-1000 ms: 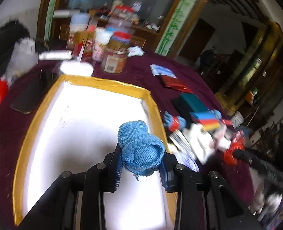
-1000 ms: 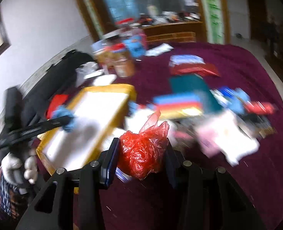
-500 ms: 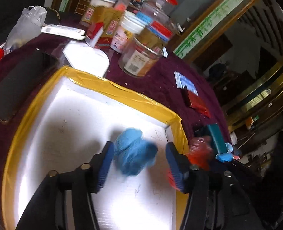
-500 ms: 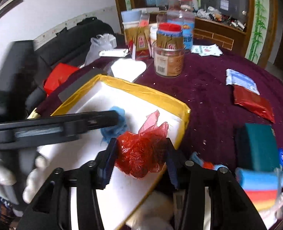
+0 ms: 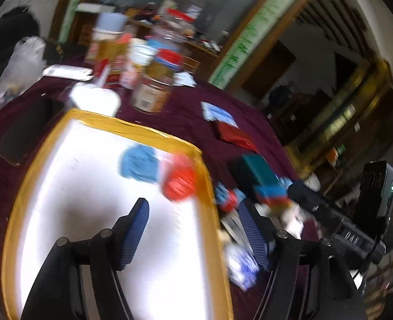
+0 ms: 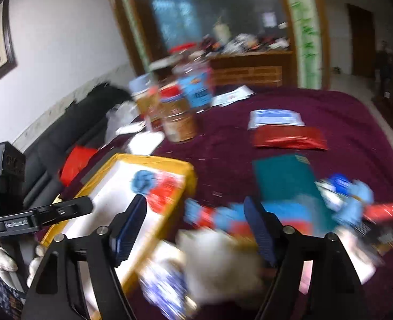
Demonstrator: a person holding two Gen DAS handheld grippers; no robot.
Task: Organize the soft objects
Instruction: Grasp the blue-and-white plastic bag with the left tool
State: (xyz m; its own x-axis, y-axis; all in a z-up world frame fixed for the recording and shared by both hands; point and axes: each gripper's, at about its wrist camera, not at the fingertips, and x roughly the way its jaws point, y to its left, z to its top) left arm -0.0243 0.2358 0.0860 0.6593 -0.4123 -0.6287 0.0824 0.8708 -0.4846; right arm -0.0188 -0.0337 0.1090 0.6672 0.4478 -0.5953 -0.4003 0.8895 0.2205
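A blue knit piece [image 5: 139, 164] and a crumpled red plastic bag [image 5: 179, 181] lie side by side in the white tray with a yellow rim [image 5: 132, 128], near its far right corner. My left gripper [image 5: 193, 213] hangs over the tray's near right part, jaws opening, nothing between them. My right gripper [image 6: 195, 210] is also opening and empty, above a blurred pile of soft things [image 6: 217, 256] right of the tray rim [image 6: 153, 160]. The right wrist view shows the blue piece [image 6: 143, 182] and red bag [image 6: 164, 192] too.
Jars and tins [image 5: 153, 90] stand behind the tray. A black phone [image 5: 23, 136] lies to its left. A red packet [image 6: 289, 138], a blue-white packet [image 6: 275, 118] and a teal box [image 6: 284, 178] lie on the maroon cloth. A gloved hand [image 6: 1, 261] holds the left gripper.
Both grippers have opened and let go: the blue knit piece and the red bag now lie in the tray. Both grippers have drawn back, the right one toward the pile.
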